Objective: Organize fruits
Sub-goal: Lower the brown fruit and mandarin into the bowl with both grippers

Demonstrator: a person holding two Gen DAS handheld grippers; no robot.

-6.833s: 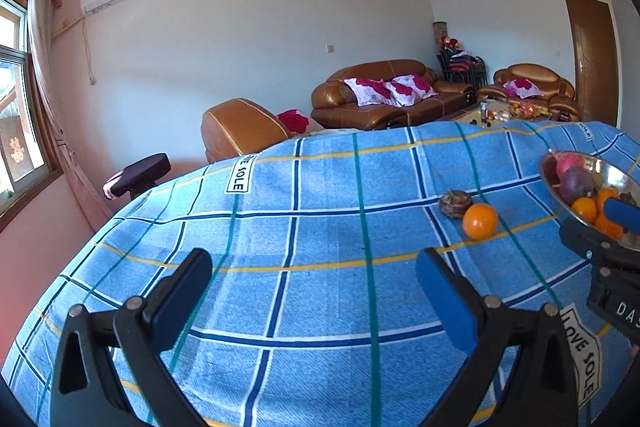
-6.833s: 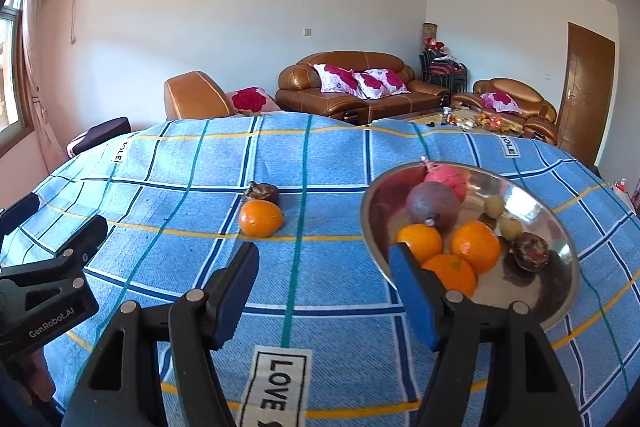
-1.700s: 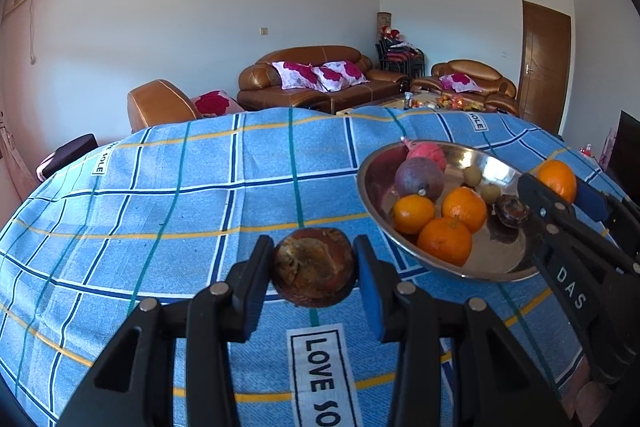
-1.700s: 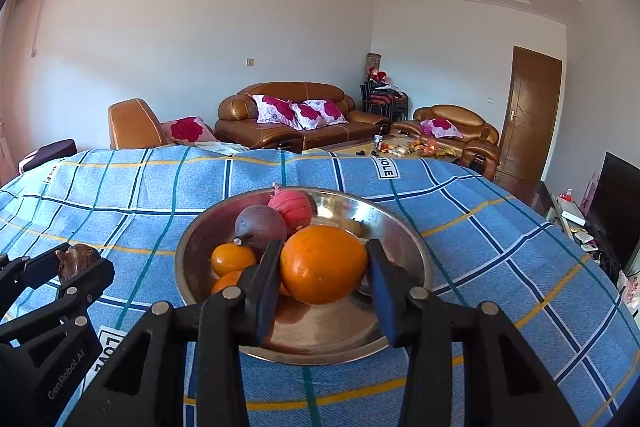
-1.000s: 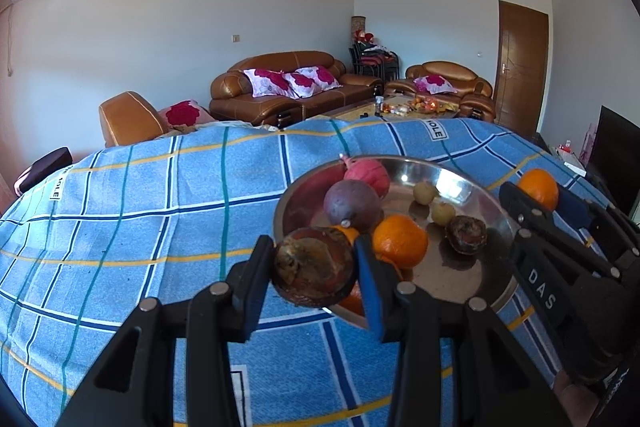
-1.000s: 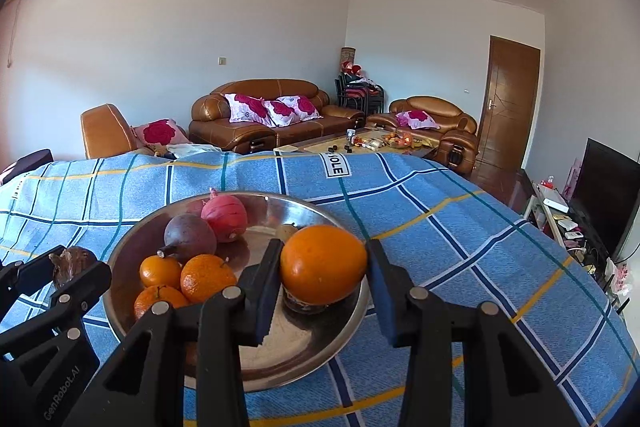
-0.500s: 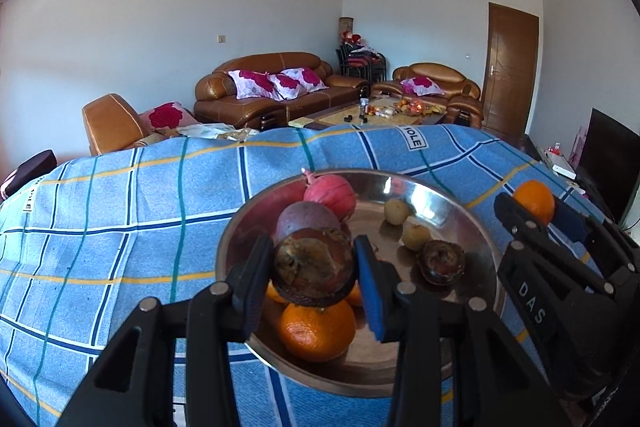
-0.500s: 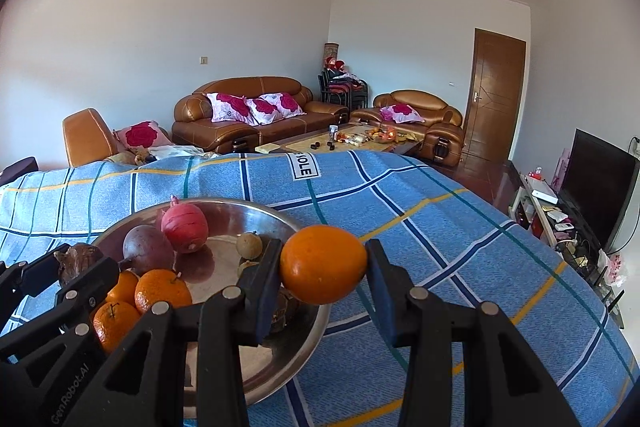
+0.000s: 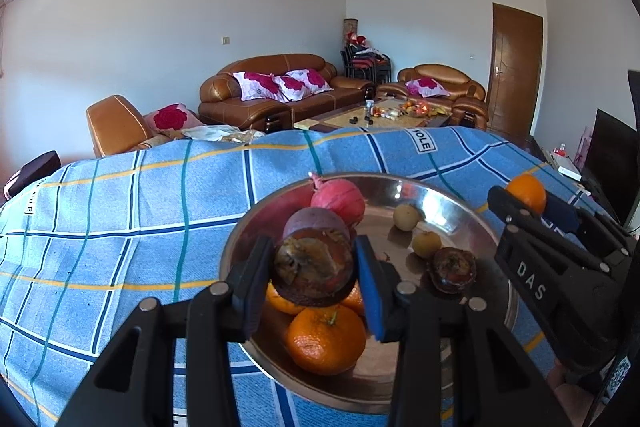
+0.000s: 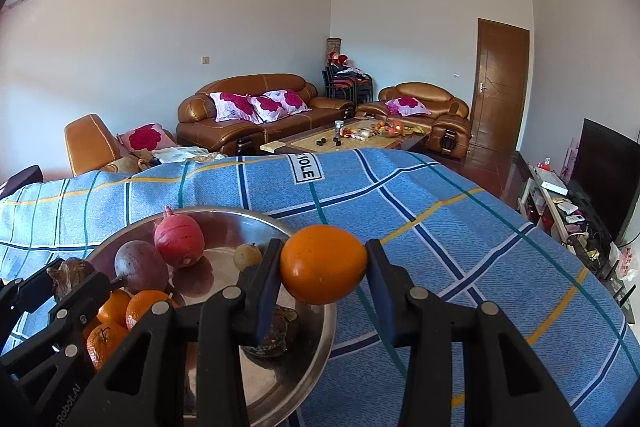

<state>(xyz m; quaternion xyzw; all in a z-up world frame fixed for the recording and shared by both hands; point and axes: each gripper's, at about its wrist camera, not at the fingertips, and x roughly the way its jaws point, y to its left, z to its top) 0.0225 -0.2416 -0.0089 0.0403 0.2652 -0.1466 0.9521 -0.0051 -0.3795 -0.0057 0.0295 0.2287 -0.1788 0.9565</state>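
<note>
My left gripper [image 9: 314, 269] is shut on a dark brown mangosteen [image 9: 314, 267] and holds it above the near left part of the steel bowl [image 9: 448, 197]. The bowl holds oranges [image 9: 326, 341], a purple fruit [image 9: 316, 221], a pink pomegranate [image 9: 340, 197], two small pale fruits [image 9: 406, 217] and another mangosteen [image 9: 454, 267]. My right gripper [image 10: 323, 269] is shut on an orange [image 10: 323, 269], held above the bowl's right rim [image 10: 326, 323]. It also shows in the left wrist view [image 9: 524, 193].
The bowl stands on a table under a blue checked cloth [image 10: 460, 227]. The cloth's right edge drops off near a TV stand [image 10: 560, 203]. Brown sofas [image 9: 276, 87] and a coffee table [image 10: 348, 137] stand behind the table.
Both grippers have shifted to the right with their fruit. The left one now hangs over the bowl's near left part. The right one has moved to the bowl's right rim.
</note>
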